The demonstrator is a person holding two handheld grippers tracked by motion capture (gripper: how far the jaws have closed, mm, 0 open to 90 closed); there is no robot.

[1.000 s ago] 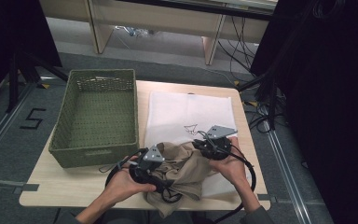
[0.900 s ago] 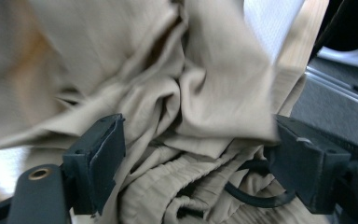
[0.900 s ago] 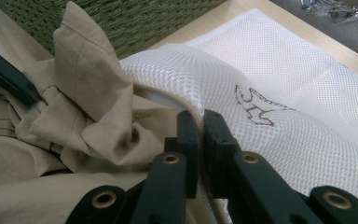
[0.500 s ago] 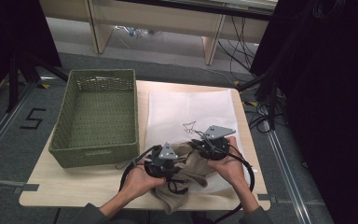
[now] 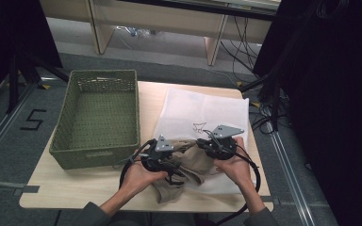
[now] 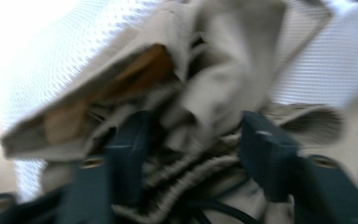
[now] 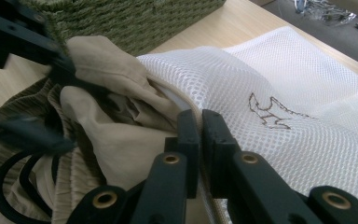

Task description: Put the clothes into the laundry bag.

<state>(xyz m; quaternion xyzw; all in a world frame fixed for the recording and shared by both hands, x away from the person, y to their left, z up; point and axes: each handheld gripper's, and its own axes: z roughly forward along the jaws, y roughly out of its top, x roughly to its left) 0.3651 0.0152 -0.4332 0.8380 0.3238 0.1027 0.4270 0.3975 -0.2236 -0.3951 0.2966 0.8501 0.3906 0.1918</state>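
Your right gripper (image 7: 195, 140) was clamped on the edge of the white mesh bag (image 5: 202, 113). Your left gripper (image 6: 191, 154) had just been opening, its jaws apart around the beige garment (image 5: 188, 165) (bunched at the bag's mouth, beside the green basket (image 5: 99, 117)) without pressing it.

Light wood table (image 5: 75, 188): green woven basket (image 5: 96, 117) left of left gripper (image 5: 167, 165); white mesh bag (image 5: 202, 110) beyond it, beige garment (image 5: 188, 165) beside it.

Crumpled beige garment (image 5: 188, 162) half inside white mesh bag (image 5: 202, 110)
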